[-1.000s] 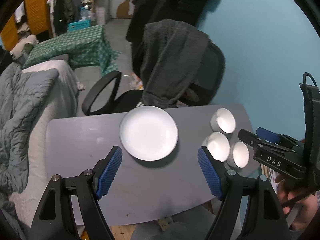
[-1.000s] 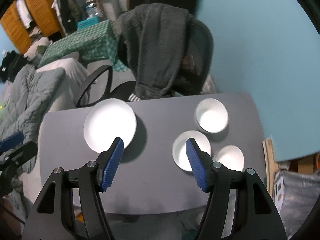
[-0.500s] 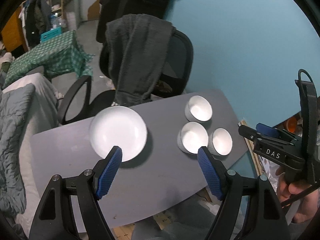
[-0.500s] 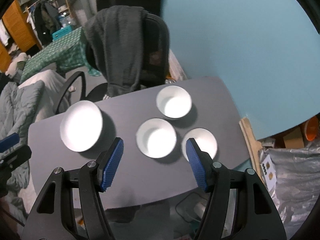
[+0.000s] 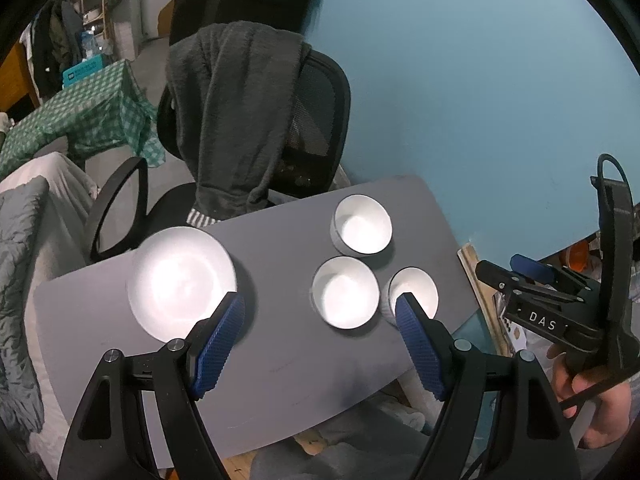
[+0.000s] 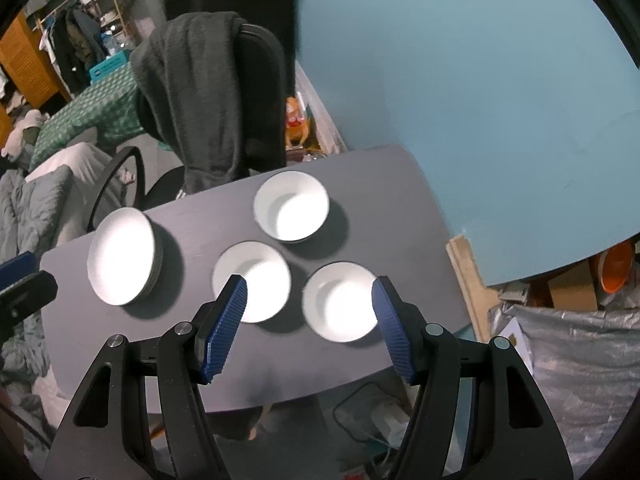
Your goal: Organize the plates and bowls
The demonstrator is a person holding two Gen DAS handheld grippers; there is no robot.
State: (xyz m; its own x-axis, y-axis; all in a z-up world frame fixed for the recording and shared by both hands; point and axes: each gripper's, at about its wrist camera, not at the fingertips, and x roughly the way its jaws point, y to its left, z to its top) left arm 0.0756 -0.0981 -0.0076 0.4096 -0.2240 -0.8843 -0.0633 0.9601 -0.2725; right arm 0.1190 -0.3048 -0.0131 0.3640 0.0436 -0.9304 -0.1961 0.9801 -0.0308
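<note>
A stack of white plates (image 5: 182,280) (image 6: 122,256) sits on the left part of the grey table (image 5: 280,360) (image 6: 192,216). Three white bowls stand in a cluster to its right: a far one (image 5: 362,224) (image 6: 292,206), a middle one (image 5: 346,292) (image 6: 252,276) and a right one (image 5: 414,290) (image 6: 340,300). My left gripper (image 5: 320,304) hovers open high above the middle bowl, holding nothing. My right gripper (image 6: 309,286) (image 5: 508,270) hangs open and empty above the gap between the middle and right bowls. The left gripper's tip (image 6: 20,276) shows at the right wrist view's left edge.
A black office chair (image 5: 316,120) draped with a dark garment (image 5: 236,120) stands behind the table, against a blue wall (image 6: 480,80). A bed with a grey quilt (image 5: 20,280) lies to the left. Boxes, a silver bag (image 6: 568,360) and an orange bowl (image 6: 618,268) crowd the floor on the right.
Both grippers have travelled to the right over the table. The plates have slid from the middle to the left of both views, and the bowls now lie under the fingers. Jaws unchanged.
</note>
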